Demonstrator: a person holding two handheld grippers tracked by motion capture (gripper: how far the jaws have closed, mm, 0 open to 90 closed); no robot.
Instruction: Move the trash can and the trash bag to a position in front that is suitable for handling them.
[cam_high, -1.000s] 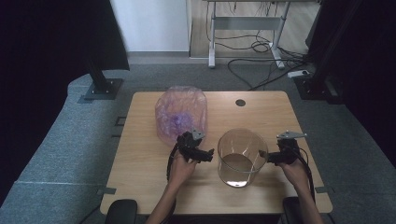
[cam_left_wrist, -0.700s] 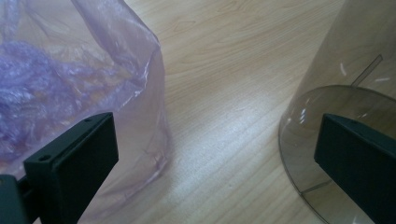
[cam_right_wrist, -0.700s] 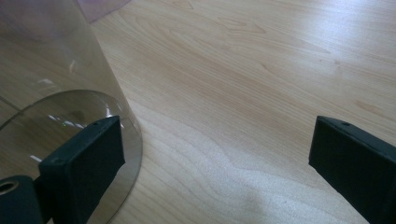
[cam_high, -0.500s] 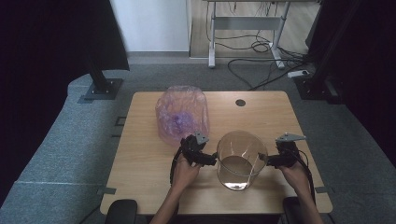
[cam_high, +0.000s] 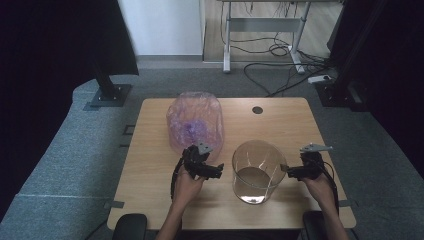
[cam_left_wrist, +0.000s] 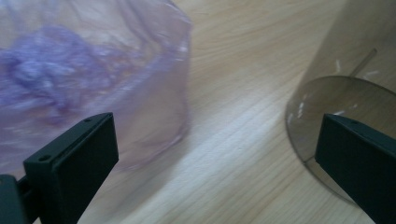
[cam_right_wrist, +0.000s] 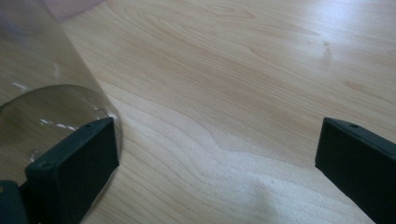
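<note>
Now your two grippers flank the clear glass bowl (cam_high: 257, 170) on the wooden table (cam_high: 300, 125), both with jaws spread wide and holding nothing.

Your left gripper (cam_high: 218, 170) sits just beside the bowl's left side, between it and the purple plastic bag (cam_high: 195, 122) that lies farther back on the table; in the left gripper view the bag (cam_left_wrist: 84, 79) shows past one jaw and the bowl's base (cam_left_wrist: 327, 107) past the other, with bare wood between them. Your right gripper (cam_high: 286, 170) is at the bowl's right wall, and in the right gripper view the bowl (cam_right_wrist: 42, 93) stands right against one jaw while the other jaw is well apart over open tabletop (cam_right_wrist: 243, 93). You cannot tell from these views whether that jaw actually touches the glass. The bowl stands upright near the front middle of the table.
</note>
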